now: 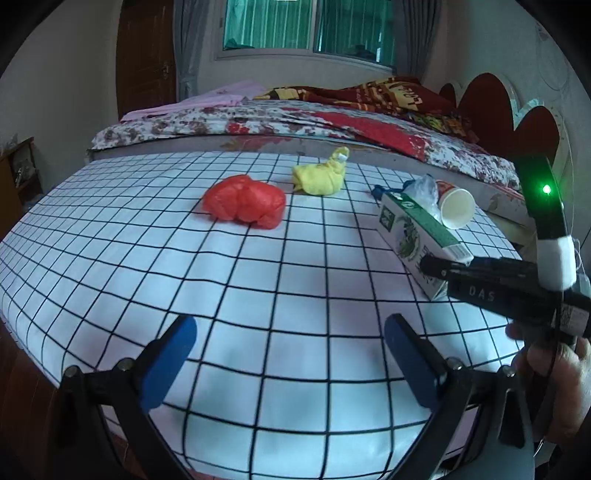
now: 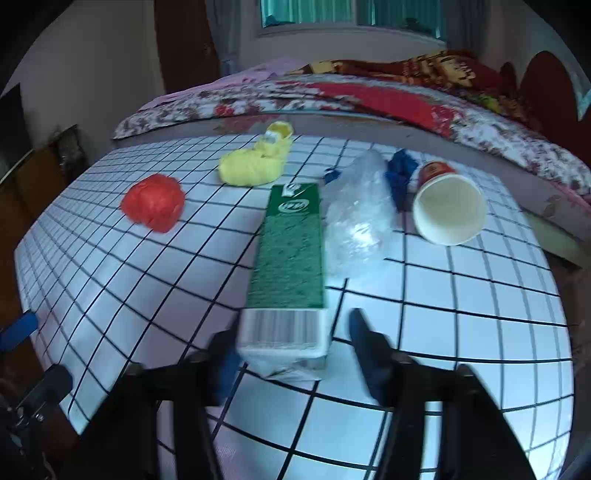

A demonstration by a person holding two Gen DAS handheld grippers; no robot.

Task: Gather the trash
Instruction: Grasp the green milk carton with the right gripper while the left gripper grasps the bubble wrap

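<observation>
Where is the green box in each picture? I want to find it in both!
Left wrist view: the green box lies at the right side, on the checkered cloth, just ahead of the other tool's tip.
Right wrist view: the green box is in the middle, running down to between the open tool's fingers.
Shared landmark: the paper cup lies on its side, right of the box.

I am working in a home bedroom. Along the far edge of the table (image 1: 110, 229) with its checked cloth stands a bed (image 1: 258, 122) under a floral cover, a red patterned blanket (image 1: 388, 92) heaped on it, with a scalloped red headboard (image 1: 517, 122). Behind it are a curtained window (image 1: 306, 26) and a wooden door (image 1: 144, 55).
</observation>
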